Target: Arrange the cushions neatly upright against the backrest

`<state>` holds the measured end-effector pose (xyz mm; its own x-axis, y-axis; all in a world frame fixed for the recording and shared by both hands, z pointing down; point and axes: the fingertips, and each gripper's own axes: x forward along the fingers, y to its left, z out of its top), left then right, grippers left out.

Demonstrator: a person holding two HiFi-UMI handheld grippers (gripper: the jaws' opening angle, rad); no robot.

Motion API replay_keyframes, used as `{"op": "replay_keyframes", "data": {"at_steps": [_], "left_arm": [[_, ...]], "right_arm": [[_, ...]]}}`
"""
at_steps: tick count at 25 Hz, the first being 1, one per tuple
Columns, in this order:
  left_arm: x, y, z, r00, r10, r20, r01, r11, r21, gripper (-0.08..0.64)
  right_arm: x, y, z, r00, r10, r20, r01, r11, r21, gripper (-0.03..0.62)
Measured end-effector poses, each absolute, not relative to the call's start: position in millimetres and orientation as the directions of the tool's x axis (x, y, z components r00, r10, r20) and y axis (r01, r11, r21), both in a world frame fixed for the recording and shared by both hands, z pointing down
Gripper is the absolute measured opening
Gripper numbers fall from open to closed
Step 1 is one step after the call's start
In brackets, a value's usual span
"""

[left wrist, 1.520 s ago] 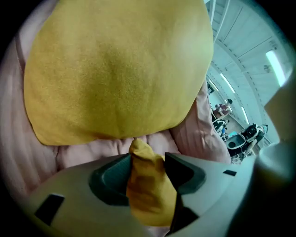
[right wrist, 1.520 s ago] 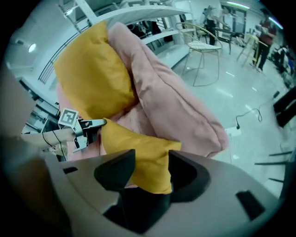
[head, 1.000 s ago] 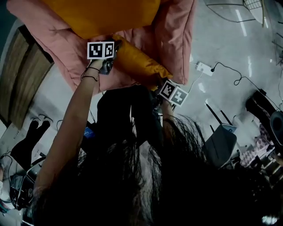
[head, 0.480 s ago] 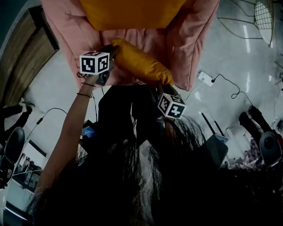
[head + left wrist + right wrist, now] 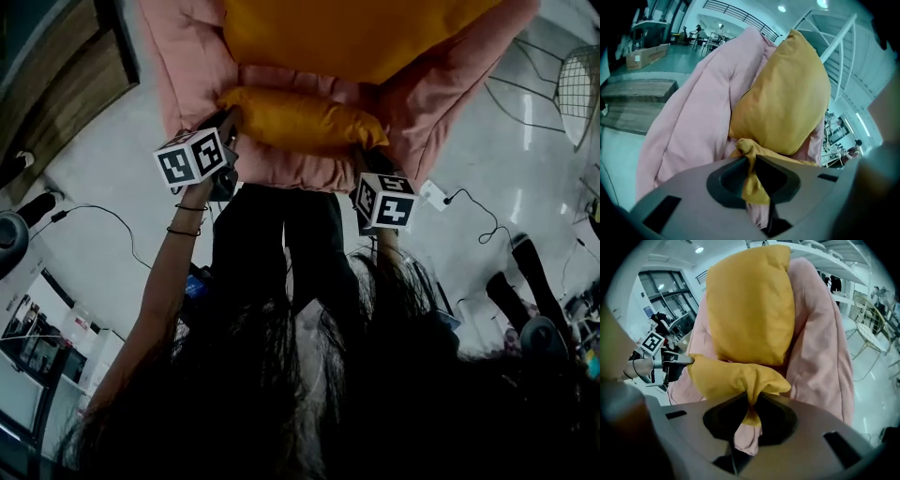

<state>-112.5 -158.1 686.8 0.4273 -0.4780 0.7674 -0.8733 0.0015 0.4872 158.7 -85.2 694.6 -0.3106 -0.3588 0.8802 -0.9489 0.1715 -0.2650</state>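
Observation:
A small orange cushion (image 5: 300, 122) lies across the front of the pink padded seat (image 5: 187, 66), below a large orange cushion (image 5: 356, 37) that leans on the backrest. My left gripper (image 5: 226, 122) pinches the small cushion's left corner (image 5: 746, 149); its jaws are closing with the fabric pressed between them. My right gripper (image 5: 362, 157) is shut on the opposite corner (image 5: 751, 394). In the right gripper view the small cushion (image 5: 726, 376) stretches toward the left gripper (image 5: 677, 361), with the large cushion (image 5: 750, 305) upright behind. The large cushion (image 5: 783, 98) also fills the left gripper view.
A wooden platform (image 5: 66, 56) lies left of the seat. A wire chair (image 5: 572, 84) stands at the right. A white power strip (image 5: 433, 195) with its cable lies on the glossy floor. The person's dark trousers (image 5: 281, 244) stand right before the seat's front edge.
Both grippers have closed on the small cushion's corners. The cushion has swung from a slant to lie level across the seat front, and the head view has shifted upward over the seat.

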Motion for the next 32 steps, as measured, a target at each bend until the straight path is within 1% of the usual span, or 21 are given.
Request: {"op": "replay_keyframes", "data": {"at_steps": [4, 7, 9, 12, 15, 17, 19, 22, 24, 27, 29, 31, 32], "left_arm": [[-113.4, -179.1, 709.1, 0.434, -0.474, 0.766, -0.849, 0.069, 0.524, 0.074], [-115.3, -207.1, 718.5, 0.413, -0.477, 0.776, -0.857, 0.086, 0.508, 0.072], [-116.2, -223.9, 718.5, 0.399, -0.467, 0.789, -0.875, 0.063, 0.479, 0.071], [-113.8, -235.6, 723.4, 0.375, -0.43, 0.821, -0.917, -0.039, 0.398, 0.069], [-105.6, -237.3, 742.5, 0.377, -0.432, 0.819, -0.926, -0.156, 0.344, 0.071], [-101.8, -241.6, 756.1, 0.389, -0.431, 0.814, -0.921, -0.191, 0.339, 0.072], [-101.0, -249.2, 767.1, 0.399, -0.4, 0.825, -0.917, -0.18, 0.356, 0.078], [-102.2, -255.0, 777.6, 0.402, -0.358, 0.843, -0.915, -0.115, 0.388, 0.086], [-101.9, -253.8, 778.4, 0.394, -0.367, 0.842, -0.918, -0.109, 0.382, 0.087], [-102.6, -251.5, 770.9, 0.407, -0.415, 0.814, -0.911, -0.121, 0.394, 0.087], [-104.3, -247.7, 763.3, 0.435, -0.427, 0.793, -0.893, -0.09, 0.441, 0.087], [-109.7, -244.8, 752.8, 0.448, -0.441, 0.778, -0.874, -0.031, 0.485, 0.104], [-113.9, -243.9, 746.1, 0.445, -0.458, 0.769, -0.866, -0.003, 0.5, 0.12]], "right_arm": [[163.9, -134.8, 713.2, -0.308, -0.345, 0.887, -0.95, 0.158, -0.269, 0.072], [164.6, -170.7, 722.7, -0.299, -0.351, 0.887, -0.953, 0.159, -0.258, 0.072], [163.1, -185.0, 726.5, -0.29, -0.349, 0.891, -0.954, 0.179, -0.24, 0.072], [160.8, -190.7, 736.9, -0.284, -0.341, 0.896, -0.952, 0.208, -0.223, 0.072], [165.0, -181.5, 763.6, -0.281, -0.312, 0.908, -0.956, 0.171, -0.237, 0.072], [166.8, -183.1, 778.7, -0.291, -0.306, 0.906, -0.955, 0.142, -0.259, 0.072], [166.4, -192.5, 786.7, -0.298, -0.297, 0.907, -0.954, 0.133, -0.27, 0.074], [165.6, -200.8, 792.6, -0.285, -0.286, 0.915, -0.958, 0.128, -0.258, 0.074], [166.2, -199.4, 792.4, -0.271, -0.301, 0.914, -0.961, 0.131, -0.243, 0.074], [168.0, -196.4, 785.3, -0.267, -0.346, 0.9, -0.963, 0.133, -0.235, 0.075], [173.0, -194.3, 777.1, -0.255, -0.367, 0.894, -0.967, 0.108, -0.231, 0.097], [181.6, -191.1, 768.4, -0.228, -0.381, 0.896, -0.973, 0.056, -0.224, 0.175], [185.4, -188.8, 764.2, -0.222, -0.388, 0.894, -0.973, 0.026, -0.23, 0.192]]}}
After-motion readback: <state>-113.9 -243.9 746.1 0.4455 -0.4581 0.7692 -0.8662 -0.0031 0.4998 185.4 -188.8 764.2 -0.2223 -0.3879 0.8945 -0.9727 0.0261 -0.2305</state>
